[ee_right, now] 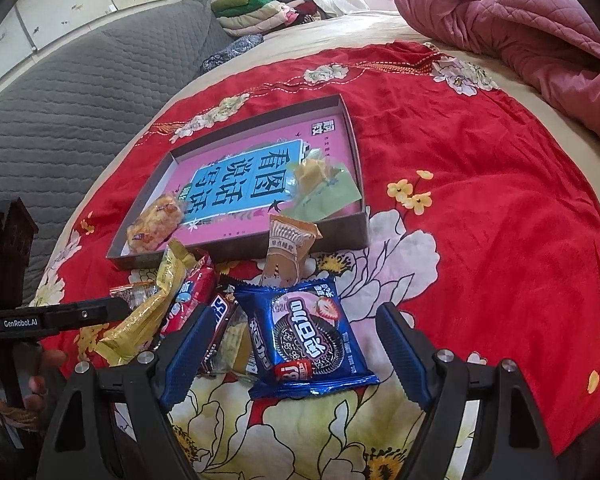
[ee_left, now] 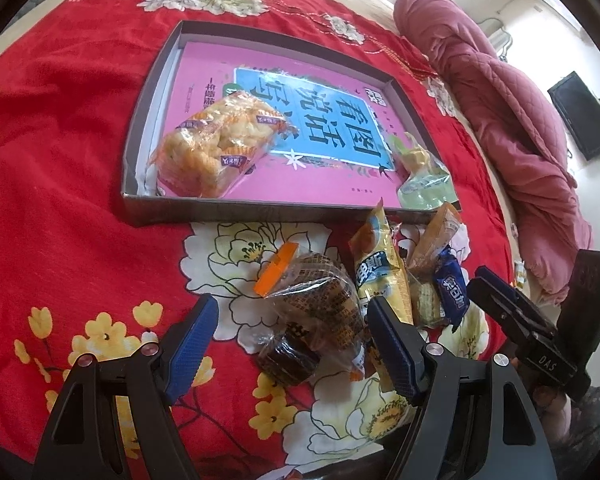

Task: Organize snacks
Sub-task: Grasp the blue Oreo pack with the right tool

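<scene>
Blue-padded jaws stand wide on both grippers, gripping nothing. Between the left gripper [ee_left: 292, 336] pads lies a dark cake packet [ee_left: 312, 312]; between the right gripper [ee_right: 296, 352] pads, a blue cookie packet [ee_right: 312, 340] — beyond both, the shallow box [ee_left: 140, 120].

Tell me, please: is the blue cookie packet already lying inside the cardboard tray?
No. The blue cookie packet lies on the red floral cloth between the open right gripper's fingers, in front of the cardboard tray.
</scene>
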A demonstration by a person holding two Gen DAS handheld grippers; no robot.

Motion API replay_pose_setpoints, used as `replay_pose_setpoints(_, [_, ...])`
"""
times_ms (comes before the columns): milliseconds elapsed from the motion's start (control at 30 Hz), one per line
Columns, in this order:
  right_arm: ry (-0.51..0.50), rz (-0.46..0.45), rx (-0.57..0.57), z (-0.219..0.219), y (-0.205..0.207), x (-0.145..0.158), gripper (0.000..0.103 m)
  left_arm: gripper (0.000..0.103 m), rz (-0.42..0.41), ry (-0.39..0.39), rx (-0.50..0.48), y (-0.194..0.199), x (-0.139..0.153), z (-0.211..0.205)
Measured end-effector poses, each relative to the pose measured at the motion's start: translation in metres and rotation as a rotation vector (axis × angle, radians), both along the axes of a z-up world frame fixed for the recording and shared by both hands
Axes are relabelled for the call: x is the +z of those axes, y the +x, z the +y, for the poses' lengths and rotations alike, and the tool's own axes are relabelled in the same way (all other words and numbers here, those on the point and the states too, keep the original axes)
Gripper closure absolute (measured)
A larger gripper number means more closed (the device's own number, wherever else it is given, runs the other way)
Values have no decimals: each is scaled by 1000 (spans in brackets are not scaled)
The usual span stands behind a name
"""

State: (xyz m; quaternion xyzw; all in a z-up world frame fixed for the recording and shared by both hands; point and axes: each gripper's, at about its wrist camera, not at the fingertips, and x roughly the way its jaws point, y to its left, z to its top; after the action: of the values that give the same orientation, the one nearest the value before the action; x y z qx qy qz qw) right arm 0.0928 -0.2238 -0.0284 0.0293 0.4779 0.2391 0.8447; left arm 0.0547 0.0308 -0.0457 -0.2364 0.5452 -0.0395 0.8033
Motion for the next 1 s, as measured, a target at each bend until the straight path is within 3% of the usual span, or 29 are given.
replay_pose_setpoints(533, [27,94,15,0,7,-20,21,25,14,-33,20,3,-11,-1])
replay_pose_setpoints(867, [64,144,33,1,17,-33,36,25,27,-54,30,7,-17,0])
replay_pose_setpoints(1000, [92,161,28,-1,20,-35,37,25,33,-63,35,9,-19,1])
